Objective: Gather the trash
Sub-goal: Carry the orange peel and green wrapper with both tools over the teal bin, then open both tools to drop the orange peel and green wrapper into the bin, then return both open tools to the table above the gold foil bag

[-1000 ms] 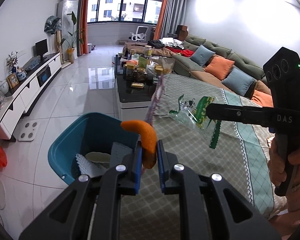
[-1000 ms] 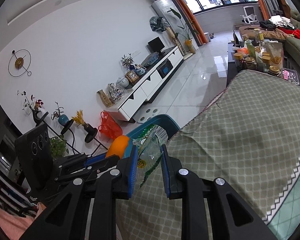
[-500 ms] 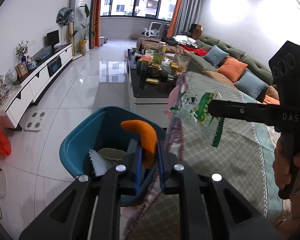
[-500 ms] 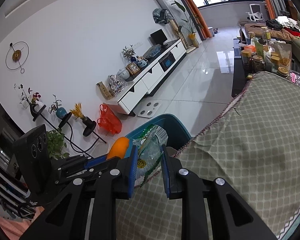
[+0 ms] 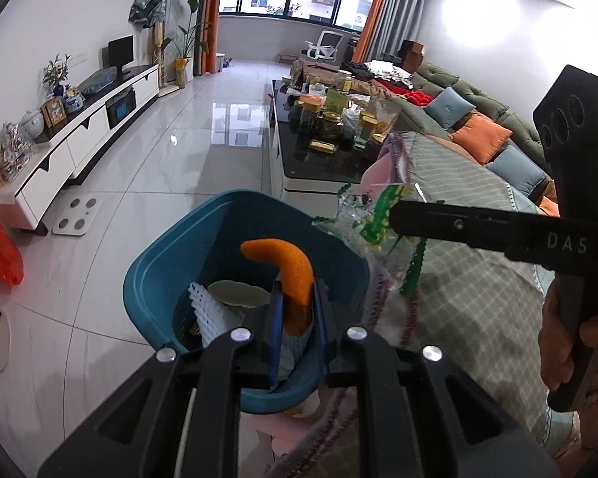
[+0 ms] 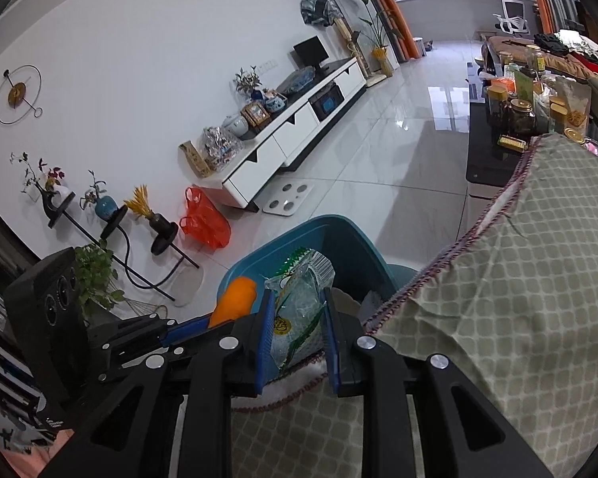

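Bin [image 5: 147, 279] already holds scraps; left gripper [image 5: 295, 318] has its jaws clamped on an orange peel [image 5: 295, 267] above it, right gripper [image 6: 297, 330] pinches a wrapper [image 6: 299, 298] at the rim; both await dropping

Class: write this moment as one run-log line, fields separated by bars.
left gripper: shut on orange peel | right gripper: shut on plastic wrapper | both over teal bin | release: not yet
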Motion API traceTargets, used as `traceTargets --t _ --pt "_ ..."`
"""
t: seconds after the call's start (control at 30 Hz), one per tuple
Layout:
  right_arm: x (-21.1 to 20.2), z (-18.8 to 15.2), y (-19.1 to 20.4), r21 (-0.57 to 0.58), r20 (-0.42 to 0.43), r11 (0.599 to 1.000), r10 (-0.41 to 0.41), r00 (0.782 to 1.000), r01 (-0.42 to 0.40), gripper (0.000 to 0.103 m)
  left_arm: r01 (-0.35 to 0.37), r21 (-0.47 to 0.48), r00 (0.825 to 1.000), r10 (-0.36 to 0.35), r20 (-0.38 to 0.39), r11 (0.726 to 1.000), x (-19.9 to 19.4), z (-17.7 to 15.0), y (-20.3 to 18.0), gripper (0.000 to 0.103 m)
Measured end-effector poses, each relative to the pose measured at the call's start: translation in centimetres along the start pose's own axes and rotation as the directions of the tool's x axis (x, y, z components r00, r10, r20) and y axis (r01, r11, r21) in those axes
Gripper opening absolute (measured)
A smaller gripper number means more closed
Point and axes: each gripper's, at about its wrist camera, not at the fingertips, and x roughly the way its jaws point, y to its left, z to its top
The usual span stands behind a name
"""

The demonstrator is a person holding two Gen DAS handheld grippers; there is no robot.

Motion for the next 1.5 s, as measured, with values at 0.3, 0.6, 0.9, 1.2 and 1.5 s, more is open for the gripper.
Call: traceTargets --t 0.3,0.6,0.9,1.2,1.5 --pt "2.5 0.5 -0.3 0.007 -0.041 0.999 -0.032 0.999 0.032 0.026 -0.001 -0.062 0.999 -0.002 -0.048 0.998 2.1 0.1 1.1 0.016" --pt "3.6 0.6 -0.3 0.005 -0.049 0.998 -0.061 0.997 0.062 0.038 -0.02 -0.11 0.998 0.013 -0.065 0.994 4.1 0.1 2.1 0.032" --pt "2.3 0.5 -0.7 0.018 -0.021 0.998 -0.053 0.998 0.053 0.043 -0.032 -0.15 0.999 0.029 -0.024 0.988 2.7 -0.2 3.1 0.038" --pt "-2.7 -0.7 -0.5 -0.005 0.051 1.0 -0.027 0.998 0.027 0.046 0.011 -0.088 0.997 -0.004 0.079 0.996 -1.7 -0.8 0.4 0.051" --pt "-12.4 -4.8 -1.5 -0.036 0.177 0.993 -0.105 0.979 0.113 0.056 0.159 0.138 0.972 -0.179 0.152 0.978 -5.7 -2.0 -8.1 0.063"
